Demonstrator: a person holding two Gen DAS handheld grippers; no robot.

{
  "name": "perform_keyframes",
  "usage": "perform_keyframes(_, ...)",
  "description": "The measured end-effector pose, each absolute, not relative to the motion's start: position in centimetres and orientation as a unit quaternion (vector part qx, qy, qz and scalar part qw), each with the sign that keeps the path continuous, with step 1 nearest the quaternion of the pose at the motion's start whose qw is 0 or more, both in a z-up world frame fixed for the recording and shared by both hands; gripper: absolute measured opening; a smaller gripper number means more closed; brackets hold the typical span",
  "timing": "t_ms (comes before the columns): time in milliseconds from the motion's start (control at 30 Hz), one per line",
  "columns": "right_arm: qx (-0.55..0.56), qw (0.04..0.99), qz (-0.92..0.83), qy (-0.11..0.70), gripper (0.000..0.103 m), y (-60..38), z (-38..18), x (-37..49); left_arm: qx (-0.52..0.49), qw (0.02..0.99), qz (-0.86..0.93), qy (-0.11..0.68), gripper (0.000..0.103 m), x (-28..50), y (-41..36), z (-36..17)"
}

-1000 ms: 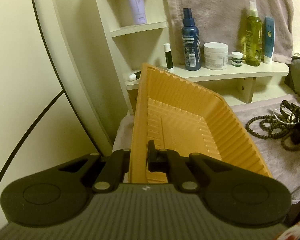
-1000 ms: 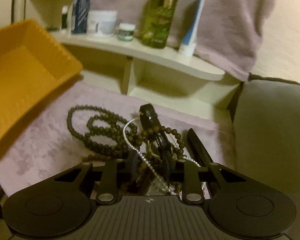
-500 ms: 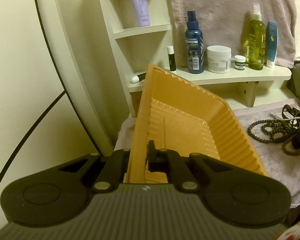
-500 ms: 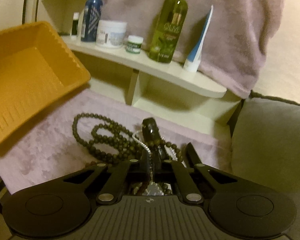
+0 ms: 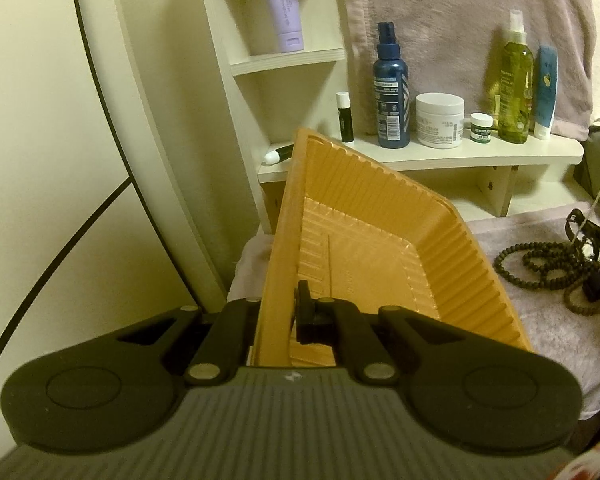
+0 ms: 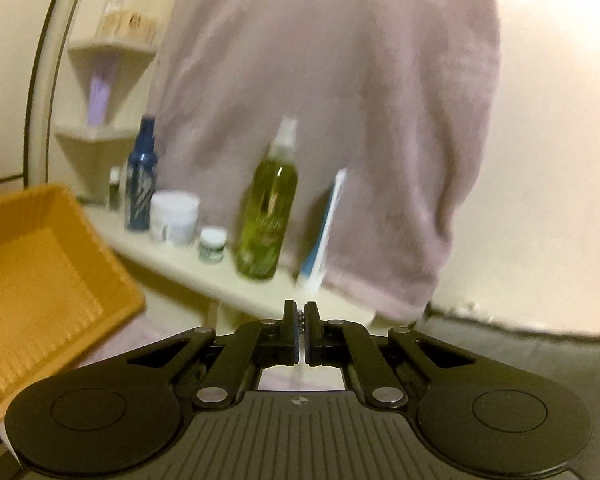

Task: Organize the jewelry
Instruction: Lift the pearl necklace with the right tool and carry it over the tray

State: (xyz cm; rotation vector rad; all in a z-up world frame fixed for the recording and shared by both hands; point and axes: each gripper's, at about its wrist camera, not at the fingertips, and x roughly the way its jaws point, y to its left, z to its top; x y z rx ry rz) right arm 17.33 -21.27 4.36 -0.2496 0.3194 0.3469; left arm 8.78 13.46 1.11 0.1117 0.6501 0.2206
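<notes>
Left gripper (image 5: 278, 312) clamped on near wall of orange tray (image 5: 380, 240); right gripper (image 6: 300, 320) pinched on a thin silver chain (image 6: 300, 315).

Tray tilted, far rim close under the shelf (image 5: 480, 158) edge, left rim close to the shelf upright; towel (image 5: 560, 332) open to the right as far as the jewelry pile. Ribbed walls, bare floor, nothing inside. Dark bead strands (image 5: 540, 260) heaped on towel at right, well apart from tray, pile cut off by frame edge. Chain strung taut upward at right border of left view. Right view motion-blurred; only a few links visible between right pads, chain's length below hidden by gripper body.
</notes>
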Motion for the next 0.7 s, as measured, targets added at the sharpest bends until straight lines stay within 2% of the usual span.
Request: perform_keyframes(700, -0.124, 0.971, 0.192, 0.074, 0.003, -19.7, 10.4, 17.8, 0.044, 0.941, 0.106, 0.318, 0.004, 8.6, 13.8, 1.0)
